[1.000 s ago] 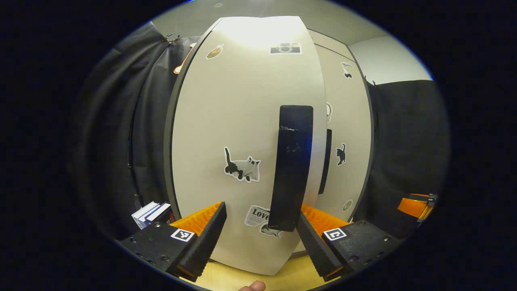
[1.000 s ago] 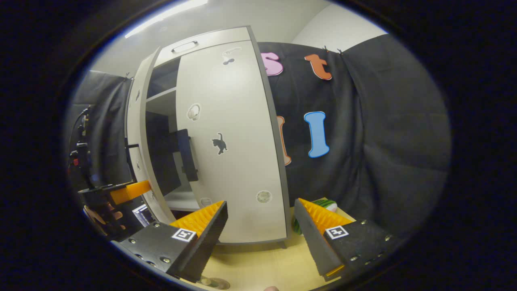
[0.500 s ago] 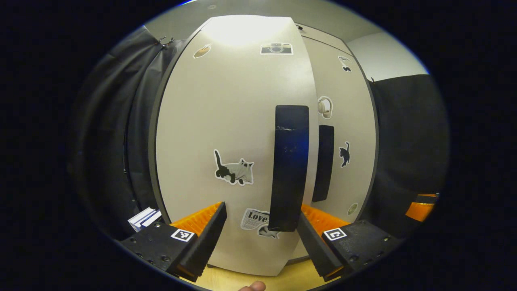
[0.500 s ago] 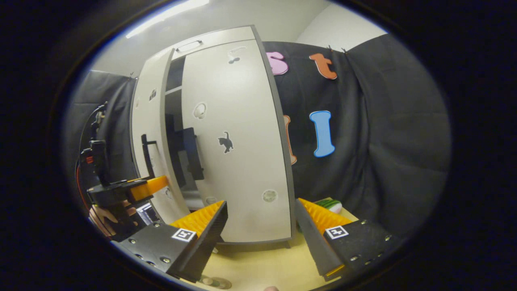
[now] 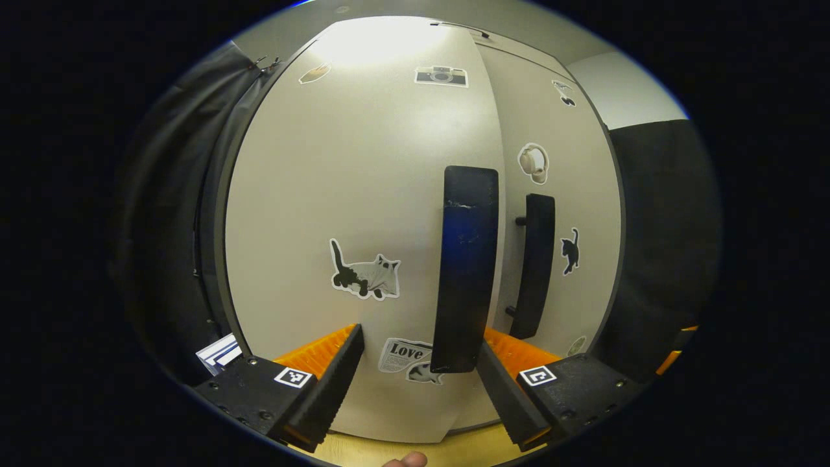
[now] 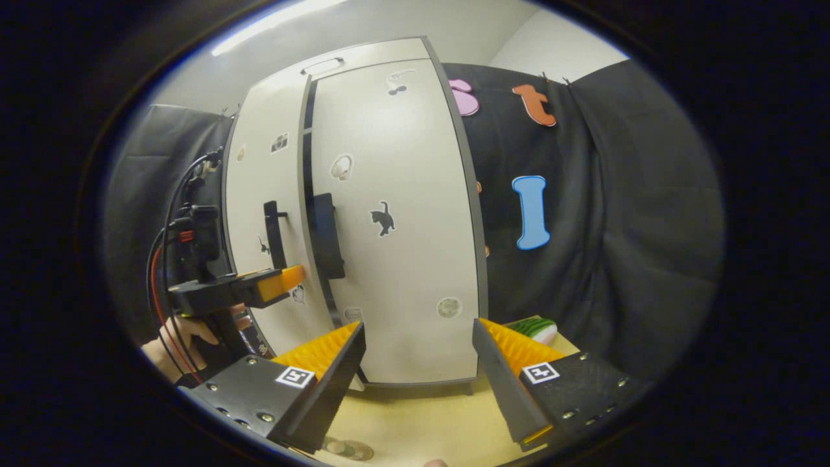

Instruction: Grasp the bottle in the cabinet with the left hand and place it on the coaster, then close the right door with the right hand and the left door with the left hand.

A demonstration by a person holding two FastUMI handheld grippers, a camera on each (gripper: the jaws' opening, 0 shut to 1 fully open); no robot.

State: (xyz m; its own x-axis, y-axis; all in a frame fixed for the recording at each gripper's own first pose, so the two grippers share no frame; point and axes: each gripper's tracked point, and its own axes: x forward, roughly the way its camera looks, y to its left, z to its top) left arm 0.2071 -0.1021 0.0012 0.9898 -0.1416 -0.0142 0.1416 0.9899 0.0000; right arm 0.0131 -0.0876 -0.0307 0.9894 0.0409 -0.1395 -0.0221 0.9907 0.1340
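Observation:
The cabinet's left door (image 5: 363, 194) stands close in front of my left gripper (image 5: 418, 383), which is open. The lower end of that door's black handle (image 5: 467, 269) lies between the fingers, near the right one. The right door (image 5: 557, 194) with its own handle (image 5: 535, 266) sits beside it. In the right gripper view both doors (image 6: 395, 214) look almost flush, with a thin dark gap between them. My right gripper (image 6: 418, 383) is open over the table, a little back from the right door. The left gripper (image 6: 259, 288) and the hand holding it are at the left door.
A small round thing (image 6: 347, 447) lies on the yellow table (image 6: 421, 421) at the bottom edge; what it is I cannot tell. A green striped object (image 6: 532, 327) sits right of the cabinet. Books (image 5: 217, 353) stand left of it. Black cloth surrounds the cabinet.
The left door has swung inward with my left gripper against it, from clearly ajar to nearly flush. The right gripper has drawn back slightly.

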